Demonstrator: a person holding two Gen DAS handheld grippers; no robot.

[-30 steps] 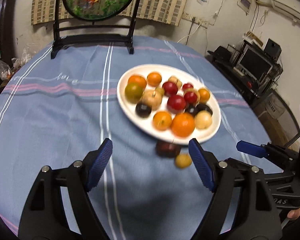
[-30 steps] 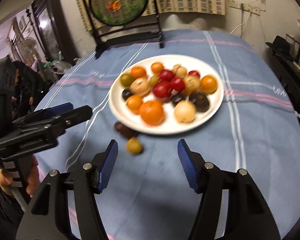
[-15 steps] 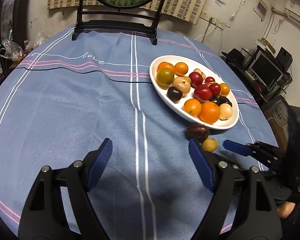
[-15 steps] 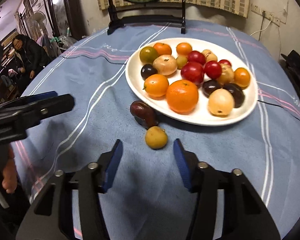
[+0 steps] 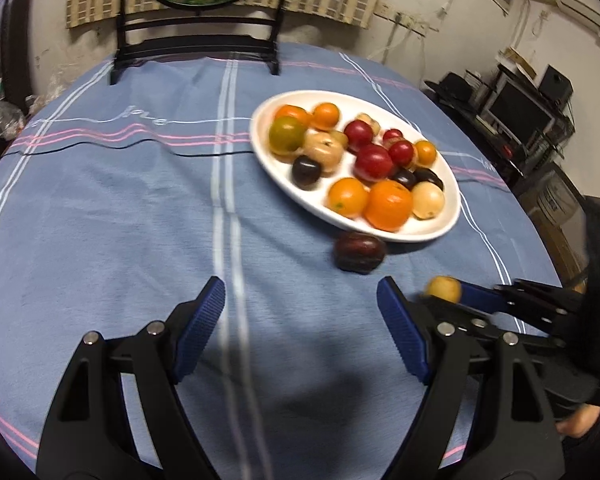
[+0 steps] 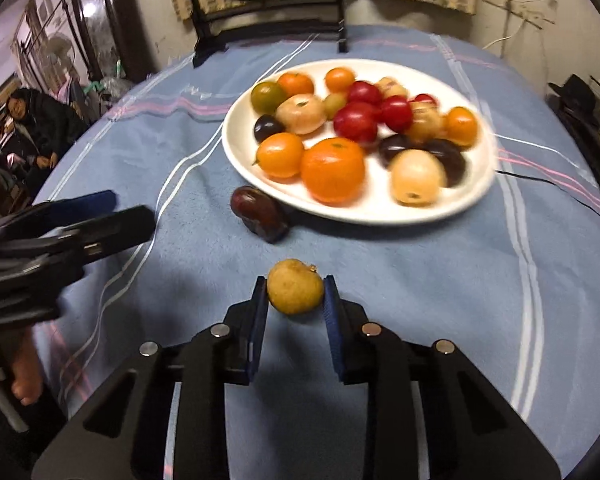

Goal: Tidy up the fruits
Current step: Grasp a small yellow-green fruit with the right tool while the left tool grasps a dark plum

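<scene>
Clamped between the blue pads of the right gripper is a small yellow-brown fruit, and that pinch is shown clearly only by the right wrist view; the pads are pressed against both its sides, just above the blue tablecloth. From the left wrist view, the same fruit is glimpsed only at the right edge, half hidden behind the left gripper's own finger. A dark maroon fruit is seen lying loose on the cloth, just beside the near rim of the white plate, which is loaded with oranges, red and dark plums and pale fruits. The left gripper is held with its fingers wide apart, nothing between them, angled down over bare cloth. A bare hand on its handle is caught only by the right camera, at the lower left. Both tools are pointed steeply down toward the table.
</scene>
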